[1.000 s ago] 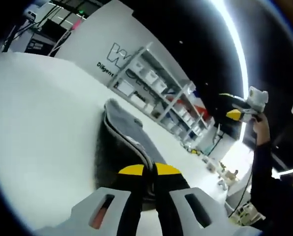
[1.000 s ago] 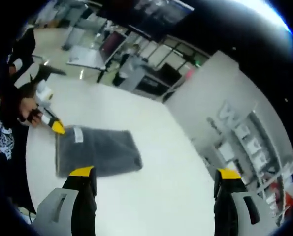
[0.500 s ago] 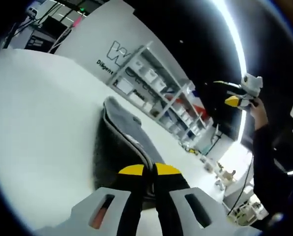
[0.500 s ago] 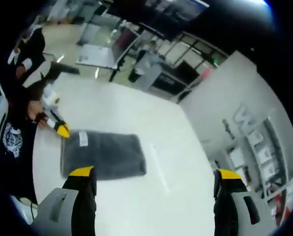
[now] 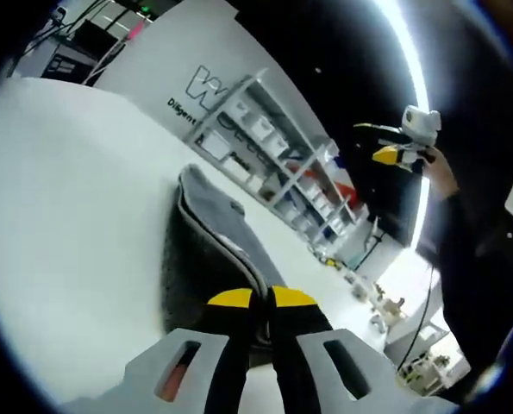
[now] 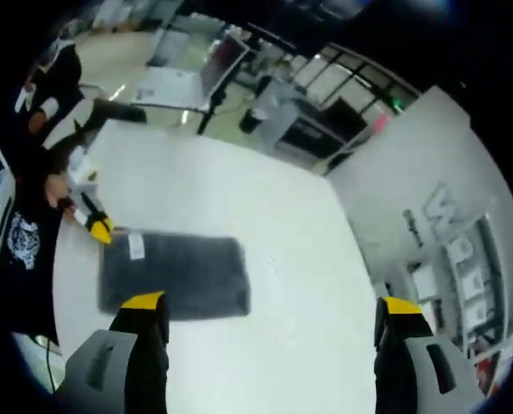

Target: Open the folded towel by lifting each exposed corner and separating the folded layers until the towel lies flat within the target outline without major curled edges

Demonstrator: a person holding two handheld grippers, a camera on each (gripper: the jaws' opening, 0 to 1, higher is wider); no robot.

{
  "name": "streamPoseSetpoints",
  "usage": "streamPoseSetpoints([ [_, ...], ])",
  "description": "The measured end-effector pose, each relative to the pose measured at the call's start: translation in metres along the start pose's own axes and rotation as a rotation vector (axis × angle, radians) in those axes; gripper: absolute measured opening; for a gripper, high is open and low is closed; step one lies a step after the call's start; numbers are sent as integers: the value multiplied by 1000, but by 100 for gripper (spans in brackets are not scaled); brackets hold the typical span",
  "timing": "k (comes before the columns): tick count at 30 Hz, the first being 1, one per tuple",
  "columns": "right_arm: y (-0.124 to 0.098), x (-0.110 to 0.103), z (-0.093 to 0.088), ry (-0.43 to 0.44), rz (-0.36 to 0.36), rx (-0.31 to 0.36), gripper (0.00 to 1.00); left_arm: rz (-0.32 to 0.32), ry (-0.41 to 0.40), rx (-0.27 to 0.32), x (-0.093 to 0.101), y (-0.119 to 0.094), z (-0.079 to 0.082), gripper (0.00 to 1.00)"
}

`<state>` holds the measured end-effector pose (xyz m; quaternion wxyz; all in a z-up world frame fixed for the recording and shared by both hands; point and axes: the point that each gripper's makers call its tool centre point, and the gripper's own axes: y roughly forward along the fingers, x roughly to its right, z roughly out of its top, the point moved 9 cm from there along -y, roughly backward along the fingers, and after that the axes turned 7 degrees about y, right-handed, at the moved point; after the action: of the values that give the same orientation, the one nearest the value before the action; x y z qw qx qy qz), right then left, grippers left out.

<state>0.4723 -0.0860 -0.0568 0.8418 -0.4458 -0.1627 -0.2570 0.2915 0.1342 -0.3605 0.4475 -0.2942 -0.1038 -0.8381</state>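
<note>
— What are we looking at on the white table (image 6: pixel 239 198)?

— A dark grey towel (image 6: pixel 172 276), thick and nubby, folded into a rectangle with rounded corners and a small white tag (image 6: pixel 136 246) near one edge. In the left gripper view we see its stacked layers edge-on, pale piping running along the fold.

— And our grippers?

— Our left gripper (image 5: pixel 260 300) has its yellow-tipped jaws pressed together on the near edge of the towel (image 5: pixel 206 259). Our right gripper (image 6: pixel 272 304) hangs high above the table, jaws spread wide with nothing between them; from the left gripper view we see it (image 5: pixel 392 147) raised in a hand.

— Anything we can't make out?

— The towel's near corner is hidden behind the left jaws, and the shelving (image 5: pixel 278 164) by the lettered wall is too small for us to read its contents.
</note>
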Motion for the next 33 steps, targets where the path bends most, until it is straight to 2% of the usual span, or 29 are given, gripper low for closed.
streamPoseSetpoints([
  [6, 23, 20, 25, -18, 32, -1, 100, -13, -11, -17, -1, 4, 3, 5],
  [13, 54, 35, 43, -49, 77, -27, 100, -20, -32, -26, -5, 8, 1, 5],
  [20, 83, 48, 60, -52, 105, -18, 99, -23, -42, -20, -8, 9, 1, 5],
  [28, 132, 50, 56, -58, 163, -14, 98, -24, -44, -23, -10, 5, -4, 4],
  [33, 146, 45, 57, -68, 191, -49, 98, -32, -45, -14, -8, 2, -4, 4],
])
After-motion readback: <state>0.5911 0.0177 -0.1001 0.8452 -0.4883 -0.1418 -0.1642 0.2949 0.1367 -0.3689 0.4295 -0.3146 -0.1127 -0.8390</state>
